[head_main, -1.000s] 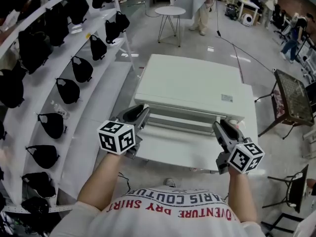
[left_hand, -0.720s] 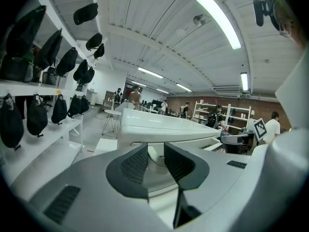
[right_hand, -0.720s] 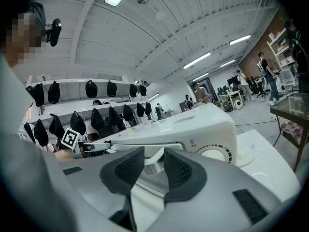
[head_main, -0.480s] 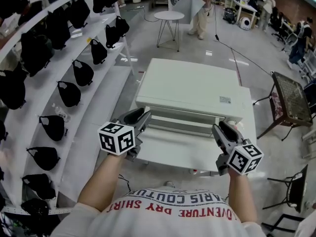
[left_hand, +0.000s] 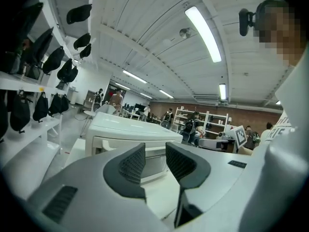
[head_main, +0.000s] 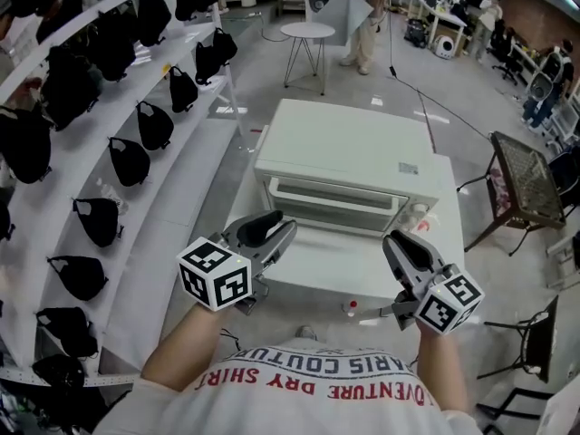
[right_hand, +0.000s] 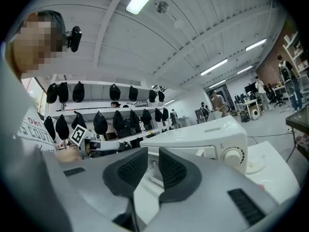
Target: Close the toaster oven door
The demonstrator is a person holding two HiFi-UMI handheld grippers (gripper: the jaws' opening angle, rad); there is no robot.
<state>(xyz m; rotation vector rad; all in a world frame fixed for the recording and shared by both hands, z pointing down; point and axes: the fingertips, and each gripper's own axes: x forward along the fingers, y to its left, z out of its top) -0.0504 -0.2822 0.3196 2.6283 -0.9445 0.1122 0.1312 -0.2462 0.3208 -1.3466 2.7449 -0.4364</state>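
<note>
- Nearest us, our left gripper [head_main: 276, 228] hangs over the white table [head_main: 308, 275]. Its jaws stand a modest gap apart, having just opened further, with nothing between them.
- Our right gripper [head_main: 400, 245] sits on the other side. Its jaws are parted by a narrower slit, having just closed in, and they are empty too.
- Straight ahead of both grippers, and a little below them, the toaster oven [head_main: 344, 148] sits on the far half of the table.
- Its door [head_main: 331, 204] runs left to right across our front. The left gripper is off the door's left end and the right gripper off its right end. Neither touches the door, and neither is plainly the nearer.
- The door stands raised against the oven's front, a pale frame round a dark window, with a round knob [right_hand: 233, 154] beside it on the right.
- We judge the door shut or all but shut, though we cannot tell whether it is fully seated. Any last push would go forward against its upper edge.
</note>
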